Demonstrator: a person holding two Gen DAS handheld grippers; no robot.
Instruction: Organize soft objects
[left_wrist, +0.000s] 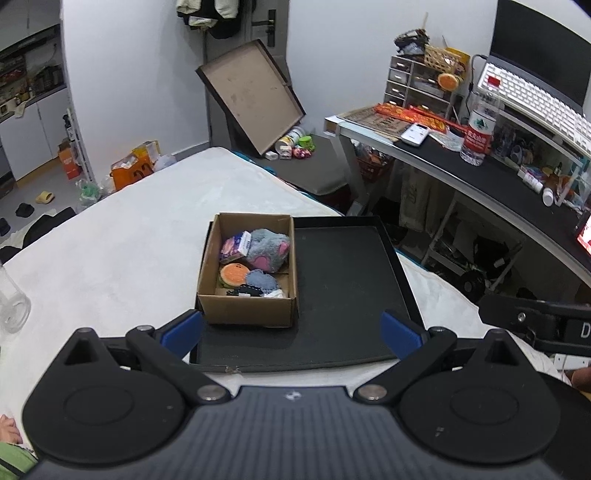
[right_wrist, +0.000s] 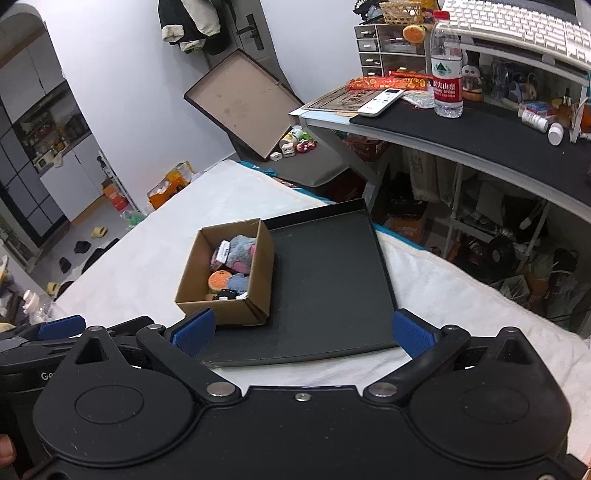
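Note:
A brown cardboard box (left_wrist: 246, 308) stands at the left of a black tray (left_wrist: 347, 280) on the white bed. In it lie a grey and pink plush (left_wrist: 266, 250), an orange round plush (left_wrist: 233, 275), a blue-grey soft piece (left_wrist: 261, 281) and a small tissue pack (left_wrist: 236, 245). My left gripper (left_wrist: 291, 330) is open and empty, just short of the tray's near edge. My right gripper (right_wrist: 303, 332) is open and empty over the tray's near edge (right_wrist: 332, 295), the box (right_wrist: 225, 310) ahead to its left. The left gripper (right_wrist: 59, 328) also shows at the right wrist view's left edge.
A desk (left_wrist: 480, 177) with a water bottle (left_wrist: 480, 129), keyboard and small items stands to the right of the bed. A large box lid (left_wrist: 251, 96) leans on the far wall. A clear glass jar (left_wrist: 13, 299) stands on the bed at left. Clutter lies on the floor.

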